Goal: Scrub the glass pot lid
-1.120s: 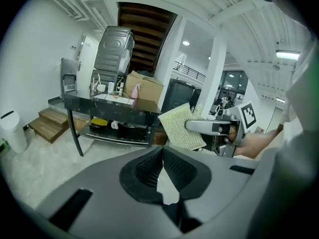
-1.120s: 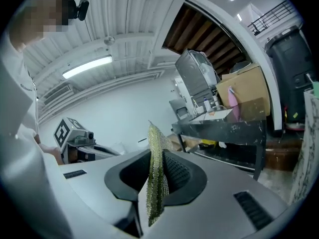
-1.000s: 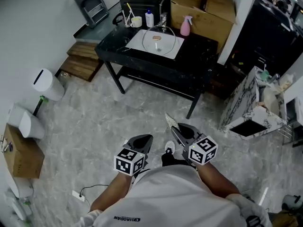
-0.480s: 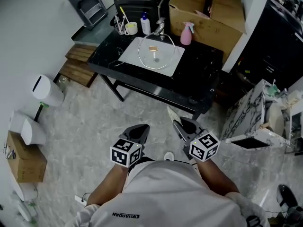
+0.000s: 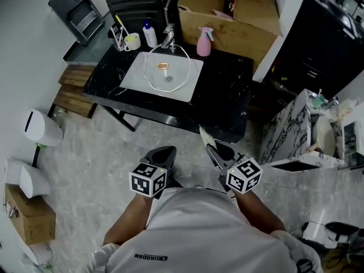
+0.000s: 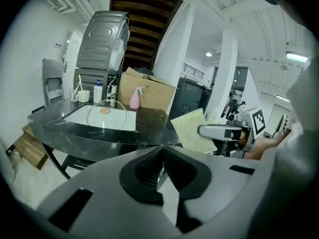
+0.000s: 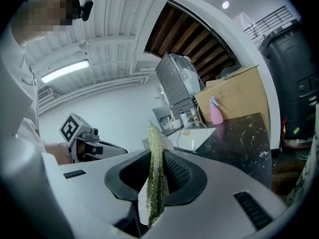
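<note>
We see both forearms bent in close to the torso, with the grippers side by side and pointing ahead over the grey marbled floor. Left gripper — jaws shut together, nothing between them. Right gripper — jaws clamped on a thin yellow-green mesh scrubbing pad standing on edge. The round glass pot lid lies flat on a white rectangular mat on the black marble surface, well apart from both grippers.

One glass pot lid, one pink spray bottle, one scouring pad, two cardboard boxes (one large, one small).
</note>
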A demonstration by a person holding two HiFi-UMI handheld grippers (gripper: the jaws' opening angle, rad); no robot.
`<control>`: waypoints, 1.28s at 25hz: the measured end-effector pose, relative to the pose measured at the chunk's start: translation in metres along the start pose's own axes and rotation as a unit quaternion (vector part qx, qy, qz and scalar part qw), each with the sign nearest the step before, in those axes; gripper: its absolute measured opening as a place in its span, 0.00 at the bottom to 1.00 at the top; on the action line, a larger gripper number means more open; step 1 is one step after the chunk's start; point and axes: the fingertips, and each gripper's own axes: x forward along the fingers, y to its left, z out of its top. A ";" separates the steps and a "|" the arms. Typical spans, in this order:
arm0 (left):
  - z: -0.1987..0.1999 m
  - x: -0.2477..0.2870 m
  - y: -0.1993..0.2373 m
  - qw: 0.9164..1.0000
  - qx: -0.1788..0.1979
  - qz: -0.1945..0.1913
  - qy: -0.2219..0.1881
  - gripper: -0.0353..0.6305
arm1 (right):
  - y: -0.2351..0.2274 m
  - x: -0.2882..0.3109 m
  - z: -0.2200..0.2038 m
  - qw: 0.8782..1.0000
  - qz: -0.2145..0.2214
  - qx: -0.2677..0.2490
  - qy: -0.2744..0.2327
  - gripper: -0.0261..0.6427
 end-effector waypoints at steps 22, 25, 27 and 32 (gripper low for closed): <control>0.146 0.117 0.307 0.990 0.083 -0.108 0.027 0.08 | -0.098 0.298 0.092 0.988 -0.155 0.010 -0.003 0.15; 0.157 0.131 0.342 0.988 0.091 -0.121 0.036 0.08 | -0.100 0.337 0.097 0.986 -0.167 -0.012 0.016 0.15; 0.156 0.139 0.356 0.985 0.092 -0.135 0.049 0.08 | -0.103 0.354 0.096 0.983 -0.179 -0.030 0.035 0.15; 0.149 0.149 0.383 0.980 0.096 -0.157 0.069 0.08 | -0.120 0.388 0.088 0.969 -0.211 -0.083 0.096 0.15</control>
